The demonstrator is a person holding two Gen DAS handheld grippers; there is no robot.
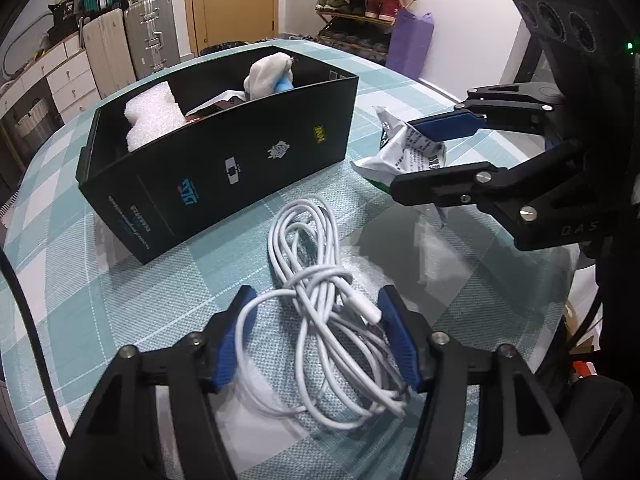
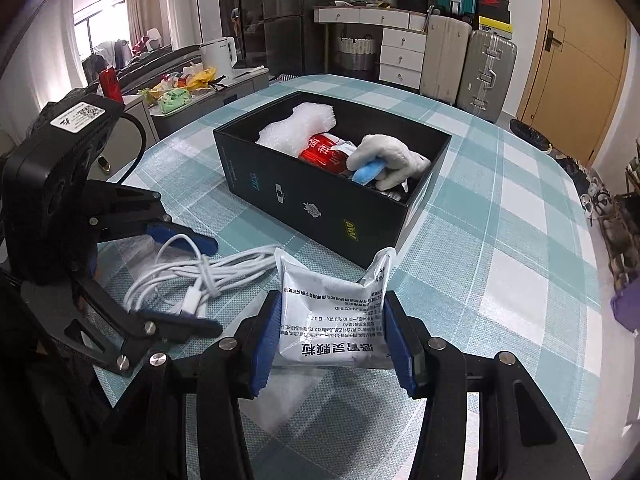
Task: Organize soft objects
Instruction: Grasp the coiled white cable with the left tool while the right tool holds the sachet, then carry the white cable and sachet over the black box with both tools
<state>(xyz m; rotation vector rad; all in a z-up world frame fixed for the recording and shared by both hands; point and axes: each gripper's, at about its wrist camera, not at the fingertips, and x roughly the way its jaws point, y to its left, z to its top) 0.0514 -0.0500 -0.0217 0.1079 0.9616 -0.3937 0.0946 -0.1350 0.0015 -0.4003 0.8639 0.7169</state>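
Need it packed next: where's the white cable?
The white cable lies coiled on the checked tablecloth, between the left gripper fingers, in front of the black box.

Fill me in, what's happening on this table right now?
A person is tidying soft items into the open black cardboard box. The right gripper is clamped on a white printed sachet. The left gripper straddles the tangled white cable on the checked tablecloth. White foam wrap and a grey plush toy already sit inside.

Both grippers are black linkage frames with silver screw heads and ribbed blue pads. The left gripper (image 2: 188, 284) carries a white QR label at its twelve o'clock; the right gripper (image 1: 420, 160) shows pale lettering at five o'clock.
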